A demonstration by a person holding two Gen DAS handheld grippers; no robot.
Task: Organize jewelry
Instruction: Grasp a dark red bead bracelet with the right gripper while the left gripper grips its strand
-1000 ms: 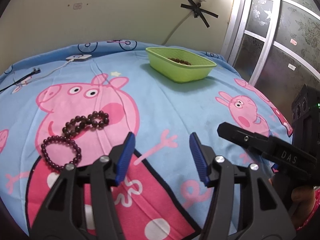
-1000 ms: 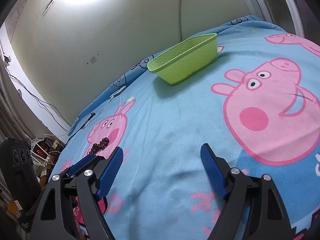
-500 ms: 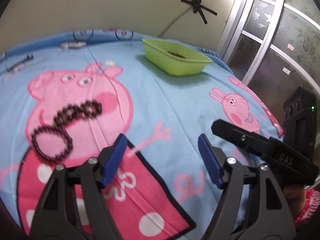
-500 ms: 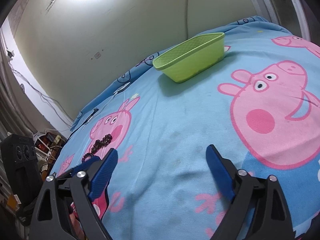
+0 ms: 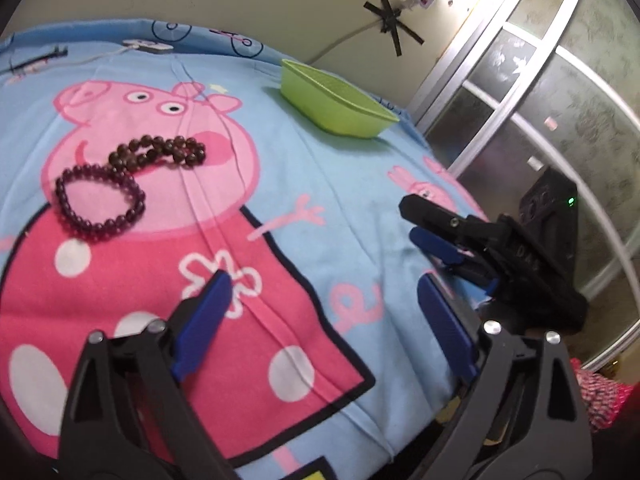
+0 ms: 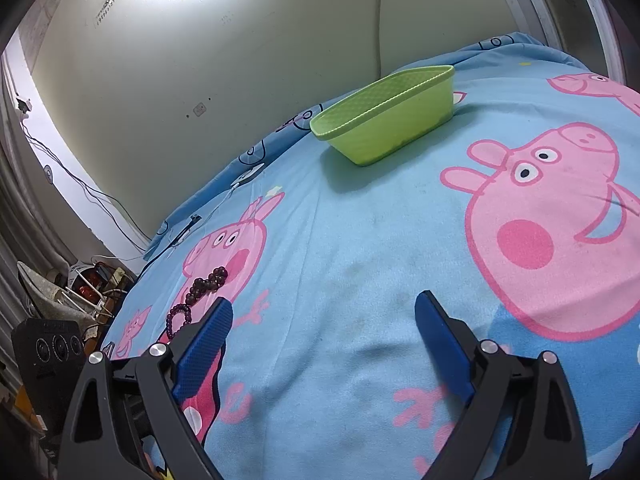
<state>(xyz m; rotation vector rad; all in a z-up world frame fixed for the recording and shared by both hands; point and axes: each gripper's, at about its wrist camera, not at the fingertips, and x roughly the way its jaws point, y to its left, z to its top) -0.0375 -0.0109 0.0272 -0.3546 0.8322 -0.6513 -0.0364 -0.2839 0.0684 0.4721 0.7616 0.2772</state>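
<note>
Two bead bracelets lie touching on the pig-print blue blanket: a purple bracelet and a brown bracelet just beyond it. Both also show small in the right wrist view, purple bracelet and brown bracelet. A green basket stands at the far side; from the right its wall hides the inside. My left gripper hovers short and right of the bracelets, its jaws opening with nothing between them. My right gripper is open over bare blanket, and its fingers show at right.
The blanket drops off at the near and left edges. A white charger and cables lie at the far left. A glass sliding door stands at right, and clutter sits on the floor at left.
My left gripper's jaws have spread wider and it has rolled and shifted, so the bracelets sit farther from its fingertips. The right jaws have widened a little; that hand has hardly moved.
</note>
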